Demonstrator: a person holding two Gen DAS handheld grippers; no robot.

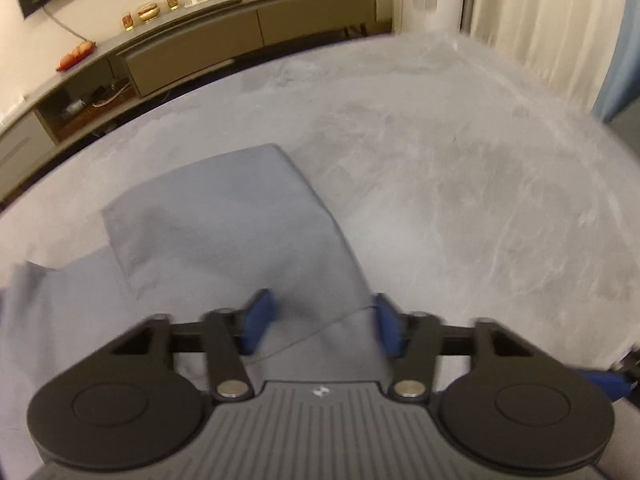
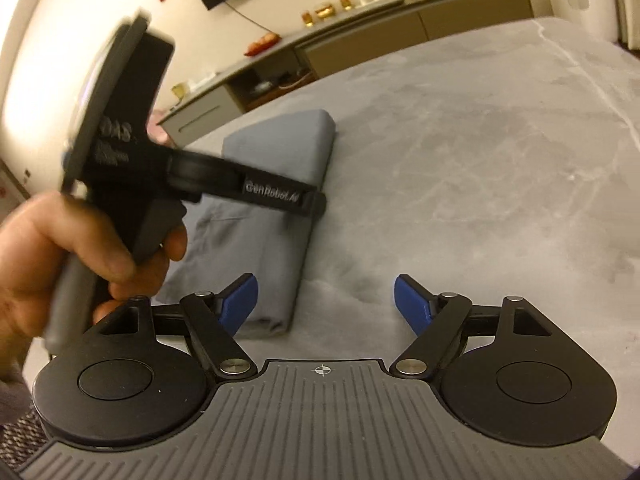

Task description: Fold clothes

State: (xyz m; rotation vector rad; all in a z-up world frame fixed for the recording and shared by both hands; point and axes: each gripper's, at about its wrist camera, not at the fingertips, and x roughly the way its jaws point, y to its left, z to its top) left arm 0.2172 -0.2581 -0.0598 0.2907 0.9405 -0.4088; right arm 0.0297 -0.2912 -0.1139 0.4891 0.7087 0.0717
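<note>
One folded grey garment point(image 2: 276, 216) is lying on the grey table point(image 2: 480, 168), its long side running away from the cameras toward the sideboard point(image 2: 360, 44). The left gripper point(image 1: 320, 322) is hovering over the cloth with its jaws apart, nothing pinched. The right gripper point(image 2: 325, 304) is standing wide open over the garment's near corner
</note>
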